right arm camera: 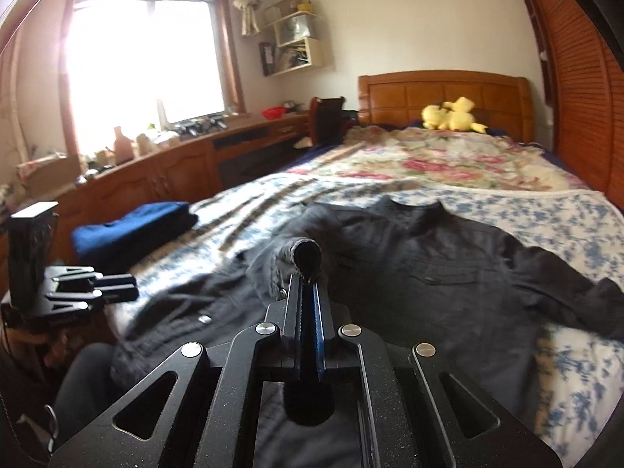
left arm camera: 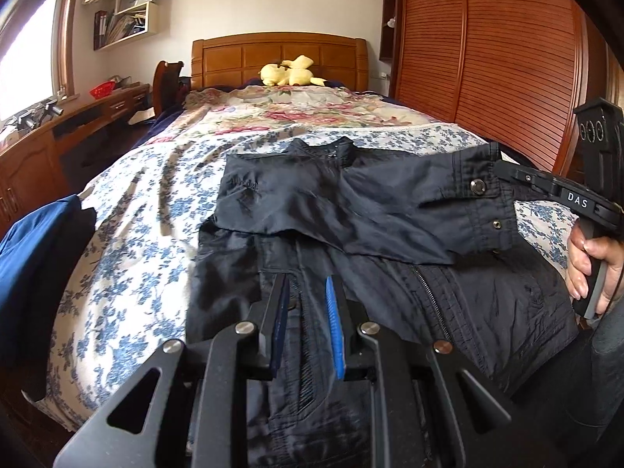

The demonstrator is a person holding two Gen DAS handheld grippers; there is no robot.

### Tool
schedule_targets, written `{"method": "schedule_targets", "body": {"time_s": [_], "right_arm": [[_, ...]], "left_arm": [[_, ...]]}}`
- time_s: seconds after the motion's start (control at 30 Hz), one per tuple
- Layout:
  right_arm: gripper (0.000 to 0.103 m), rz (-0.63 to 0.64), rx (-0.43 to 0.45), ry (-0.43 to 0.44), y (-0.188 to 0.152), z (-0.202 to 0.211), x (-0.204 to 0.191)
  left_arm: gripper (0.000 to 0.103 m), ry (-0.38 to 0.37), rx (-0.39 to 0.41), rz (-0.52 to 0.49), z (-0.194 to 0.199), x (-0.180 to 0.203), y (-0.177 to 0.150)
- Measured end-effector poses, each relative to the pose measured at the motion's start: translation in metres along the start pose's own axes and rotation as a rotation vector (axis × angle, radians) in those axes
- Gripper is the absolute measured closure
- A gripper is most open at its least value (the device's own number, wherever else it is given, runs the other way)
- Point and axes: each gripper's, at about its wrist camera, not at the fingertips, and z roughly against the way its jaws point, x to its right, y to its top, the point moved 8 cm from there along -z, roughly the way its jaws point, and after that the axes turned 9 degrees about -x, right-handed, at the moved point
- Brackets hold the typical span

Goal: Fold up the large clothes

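A large black jacket (left arm camera: 351, 241) lies spread on the floral bedspread (left arm camera: 136, 210), collar toward the headboard. One sleeve (left arm camera: 390, 210) is drawn across the chest. My right gripper (left arm camera: 503, 173) is shut on that sleeve's cuff (left arm camera: 479, 195) and holds it at the right. In the right wrist view my right gripper (right arm camera: 306, 286) is shut on the cuff (right arm camera: 304, 257), with the jacket (right arm camera: 429, 273) behind it. My left gripper (left arm camera: 308, 284) is open and empty just above the jacket's lower front; it also shows in the right wrist view (right arm camera: 128, 284).
A folded blue garment (left arm camera: 35, 241) lies at the bed's left edge, also in the right wrist view (right arm camera: 132, 234). A yellow plush toy (left arm camera: 290, 72) sits by the wooden headboard (left arm camera: 280, 54). A wooden desk (left arm camera: 78, 117) runs along the left, a slatted wardrobe (left arm camera: 487, 58) on the right.
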Motion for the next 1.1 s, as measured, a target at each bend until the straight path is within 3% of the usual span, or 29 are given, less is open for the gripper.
{"method": "schedule_targets", "body": {"time_s": [0.27,0.5,0.53,0.57,0.63,0.83,1.1], "right_arm": [[0.102,-0.051,-0.009,-0.076,-0.019,0.021,0.036],[0.100,-0.037,-0.046,-0.108,-0.030,0.002,0.041],[0.092,-0.031,-0.057,-0.110,-0.031,-0.003,0.040],[0.069,-0.026,-0.067,-0.118,-0.033,-0.008,0.040],[0.041,-0.027,-0.085,-0.124,-0.039,-0.018,0.042],[0.040,-0.053,-0.194,-0.182,-0.061,-0.052,0.065],[0.040,-0.122,-0.247,-0.216,-0.069,-0.065,0.098]], "left_arm": [[0.086,-0.029,-0.013,-0.038,-0.021,0.021,0.008],[0.086,-0.053,-0.017,-0.053,-0.027,0.035,0.009],[0.086,-0.055,-0.017,-0.054,-0.028,0.035,0.009],[0.086,-0.057,-0.018,-0.054,-0.028,0.036,0.009],[0.086,-0.063,-0.019,-0.055,-0.030,0.038,0.010],[0.086,-0.090,-0.010,-0.062,-0.042,0.043,0.020],[0.079,-0.116,0.018,-0.094,-0.064,0.055,0.042]]}}
